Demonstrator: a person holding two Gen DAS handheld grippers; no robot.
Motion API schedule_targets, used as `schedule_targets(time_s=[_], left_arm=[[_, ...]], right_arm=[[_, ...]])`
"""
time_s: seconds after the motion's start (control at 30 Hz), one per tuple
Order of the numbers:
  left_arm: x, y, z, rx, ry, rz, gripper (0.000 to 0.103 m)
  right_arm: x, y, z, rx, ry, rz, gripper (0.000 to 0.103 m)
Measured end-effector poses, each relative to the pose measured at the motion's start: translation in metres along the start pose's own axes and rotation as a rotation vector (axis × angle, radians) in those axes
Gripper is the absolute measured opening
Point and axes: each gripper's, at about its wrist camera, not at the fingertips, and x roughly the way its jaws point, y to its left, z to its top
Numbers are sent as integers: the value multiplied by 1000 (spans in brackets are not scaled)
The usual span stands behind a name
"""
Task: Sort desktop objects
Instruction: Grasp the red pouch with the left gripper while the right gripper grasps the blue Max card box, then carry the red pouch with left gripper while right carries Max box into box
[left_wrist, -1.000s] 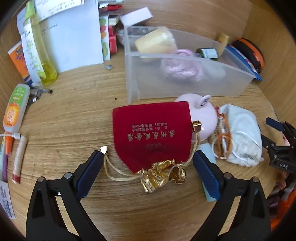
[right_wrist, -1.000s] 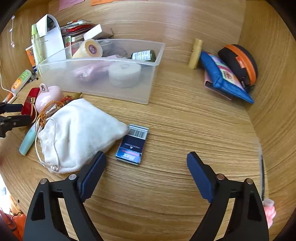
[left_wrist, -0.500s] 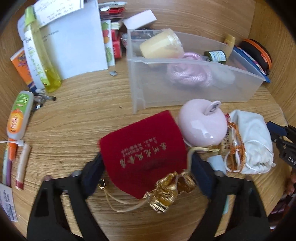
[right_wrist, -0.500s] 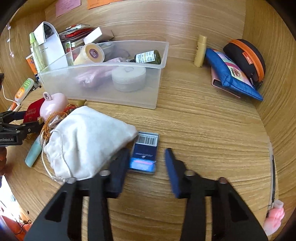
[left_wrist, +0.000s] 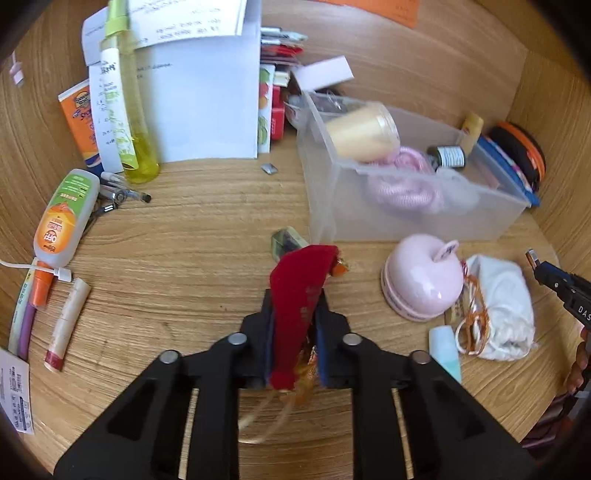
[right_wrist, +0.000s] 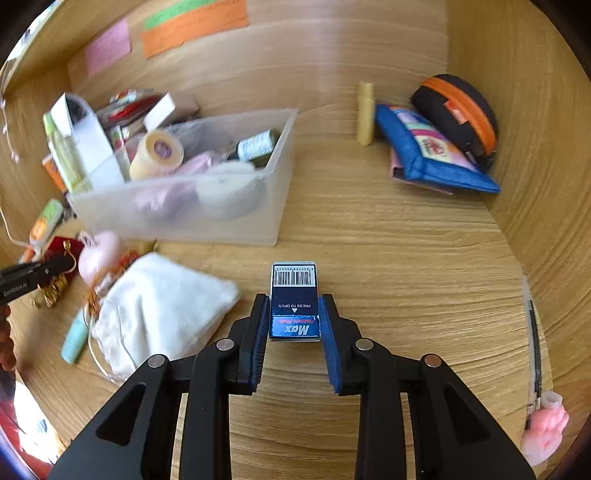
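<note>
My left gripper is shut on a red velvet pouch with gold cords and holds it folded, lifted above the desk. My right gripper is shut on a small dark blue box with a barcode, raised off the wood. A clear plastic bin with a tape roll, pink cord and a small bottle stands beyond the left gripper; it also shows in the right wrist view. The left gripper appears at the left edge of the right wrist view.
A pink apple-shaped case, a white cloth bag and a pale blue tube lie right of the pouch. Bottles, tubes and papers crowd the left. A blue pouch and black-orange case sit far right.
My left gripper closed on the red pouch and lifted it, uncovering a small green item on the desk. My right gripper closed on the blue box and lifted it.
</note>
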Motion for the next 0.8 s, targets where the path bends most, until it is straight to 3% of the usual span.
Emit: schedule_targets(time_s=[0.57,0.8], left_arm=[[-61,-10,35,0,-213,-19,14],[-63,-22,66,3,-264,-82,14]], right_arm=[[-33,10,37,-23,-145,41,25],[-32,18,53,-47,-174,66,25]])
